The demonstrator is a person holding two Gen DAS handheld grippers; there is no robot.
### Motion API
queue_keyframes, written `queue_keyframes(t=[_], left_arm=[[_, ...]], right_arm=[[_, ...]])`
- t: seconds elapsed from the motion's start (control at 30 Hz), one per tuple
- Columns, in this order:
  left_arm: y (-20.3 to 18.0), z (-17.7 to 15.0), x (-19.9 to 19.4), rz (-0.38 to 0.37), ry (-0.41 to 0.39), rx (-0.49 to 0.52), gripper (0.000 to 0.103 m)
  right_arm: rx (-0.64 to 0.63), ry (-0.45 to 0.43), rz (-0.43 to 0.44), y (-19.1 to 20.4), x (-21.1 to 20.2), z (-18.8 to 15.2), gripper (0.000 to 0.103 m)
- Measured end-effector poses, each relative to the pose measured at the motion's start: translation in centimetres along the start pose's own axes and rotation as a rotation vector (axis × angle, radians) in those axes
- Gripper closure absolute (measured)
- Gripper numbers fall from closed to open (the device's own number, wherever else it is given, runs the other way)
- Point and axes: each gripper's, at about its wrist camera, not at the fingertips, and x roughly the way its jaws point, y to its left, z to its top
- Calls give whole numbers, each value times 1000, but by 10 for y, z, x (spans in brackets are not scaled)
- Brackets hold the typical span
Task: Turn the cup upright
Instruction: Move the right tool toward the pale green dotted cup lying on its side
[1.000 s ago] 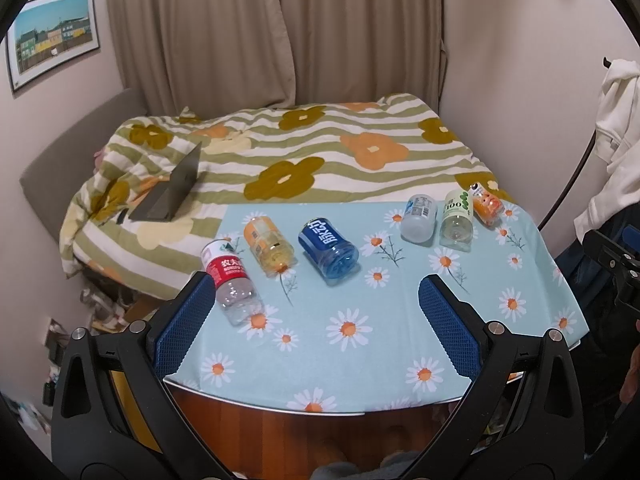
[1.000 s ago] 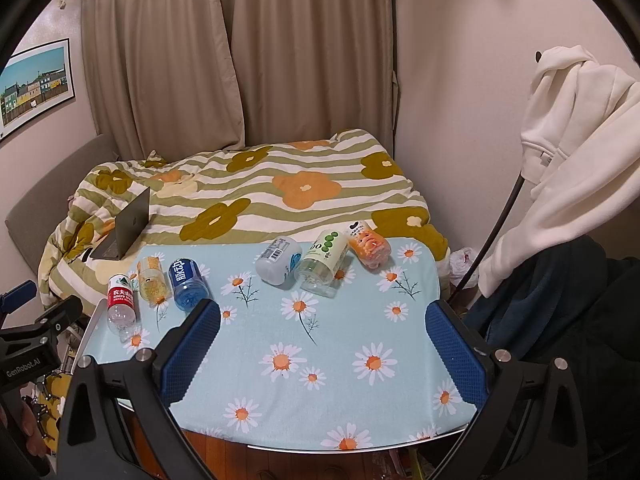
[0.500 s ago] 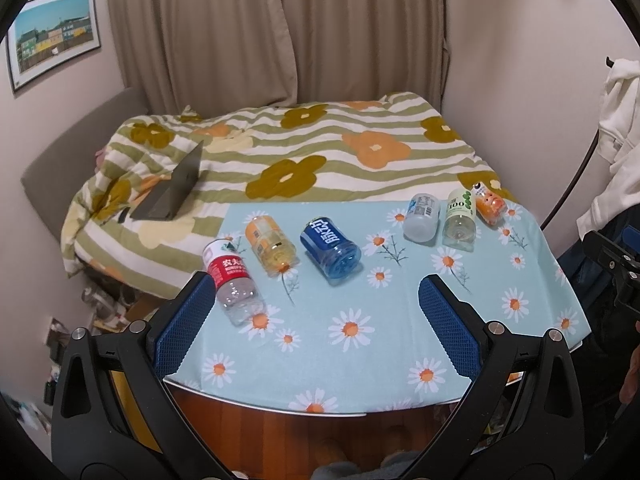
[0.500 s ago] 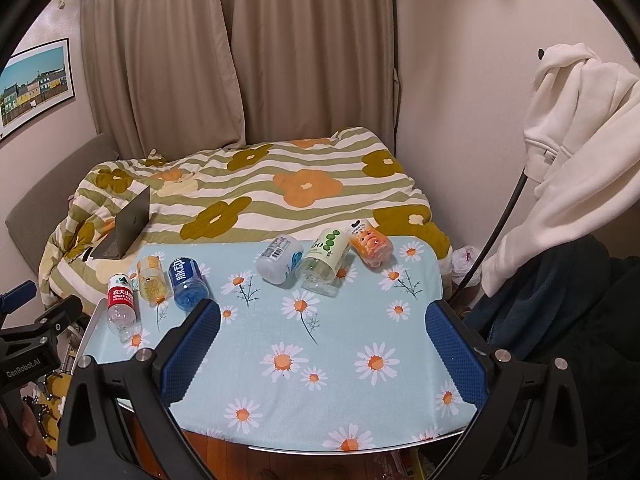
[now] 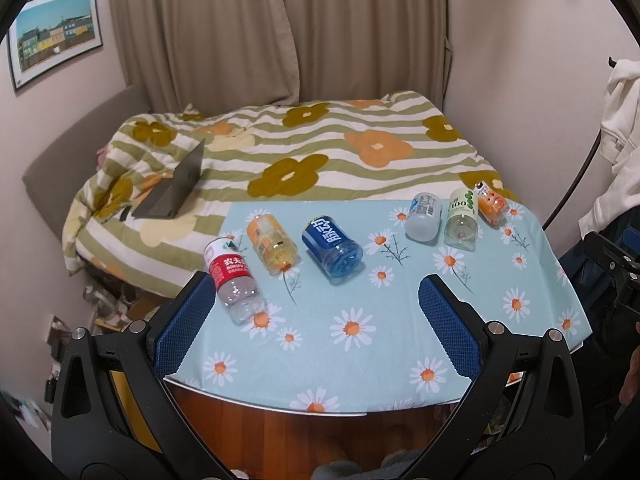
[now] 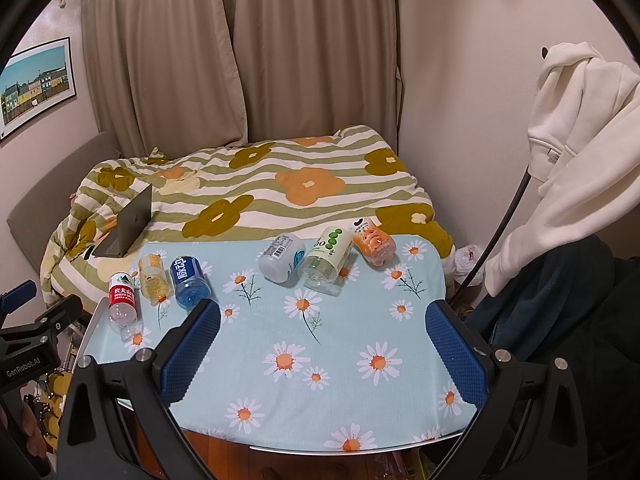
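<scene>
Several bottles lie on their sides on the daisy-print table. On the left lie a red-label bottle, an orange-yellow one and a blue one. On the right lie a white one, a green-label one and a small orange one. The same six show in the right wrist view, with the blue bottle and the green-label one. My left gripper is open and empty above the table's near edge. My right gripper is open and empty above the table's near part.
A bed with a flowered striped quilt stands behind the table, with an open laptop on it. A white hoodie hangs at the right over dark clothes. The left gripper's body shows at the left edge of the right wrist view.
Both views have shifted slightly, so the table and bottles sit a little differently in frame. No bottle has moved and both grippers stay open.
</scene>
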Motion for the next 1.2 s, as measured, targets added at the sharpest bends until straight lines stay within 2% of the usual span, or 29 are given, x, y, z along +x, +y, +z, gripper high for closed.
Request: queue_keyframes(t=[0.43,0.73,0.9,1.03,1.2], left_arm=[[-13,10,4,-16,34,17,0],[-76,34,25,-52,46,57,0],[-110,50,53,-104,78,98,0],[-138,64,80,-132,98,169,0],[-169,77,127,-215,154,257,0]], right_arm=[[13,17,23,-9,6,0,1],[-6,61,74,-57,16,22,1],[8,73,88,-79,34,28,1],[40,93,76,-96,49,34,1],[81,113,47,-104,67,39,1]])
